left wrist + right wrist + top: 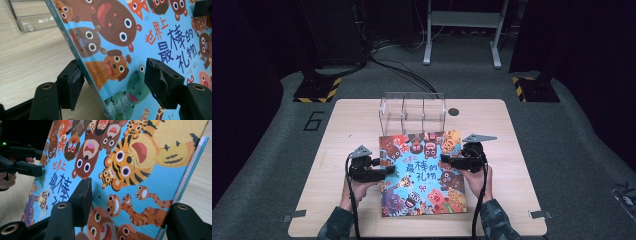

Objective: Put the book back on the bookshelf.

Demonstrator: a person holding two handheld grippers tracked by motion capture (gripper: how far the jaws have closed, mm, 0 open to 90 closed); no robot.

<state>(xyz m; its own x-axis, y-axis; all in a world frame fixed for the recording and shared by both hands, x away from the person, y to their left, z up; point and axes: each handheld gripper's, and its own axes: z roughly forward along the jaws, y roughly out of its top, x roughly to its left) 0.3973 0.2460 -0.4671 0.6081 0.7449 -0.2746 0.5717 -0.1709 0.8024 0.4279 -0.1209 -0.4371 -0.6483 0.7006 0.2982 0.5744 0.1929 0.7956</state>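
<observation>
Container: a clear box (412, 111) with see-through dividers stands at the far middle of the surface (347, 130); its compartments look empty. In the left gripper view a corner of it (27, 15) lies beyond the book's edge.
Book: a picture book (422, 172) with a blue cover of cartoon animals lies in the middle of the surface; its far edge sits just before the box. In both gripper views it looks tilted, raised off the wood.
Left gripper: the left gripper (384, 170) comes in at the book's left edge. Its fingers (72, 83) straddle that edge, one pad under the book at its edge, the other clear above the cover, so they are part open and not clamped.
Right gripper: the right gripper (444, 159) reaches over the book's right side. Its fingers (82, 197) are closed on the book, one on the cover, the other past the right edge and under it.
Edges and room: bare wood lies left, right and in front of the book; the box closes off the far side. A dark round hole (454, 111) sits just right of the box.
Surface: pale wood with rounded corners.
Room: grey floor, black and yellow striped feet (318, 90) at left and right, cables, a grey metal stand (462, 30) behind; dark beyond.
</observation>
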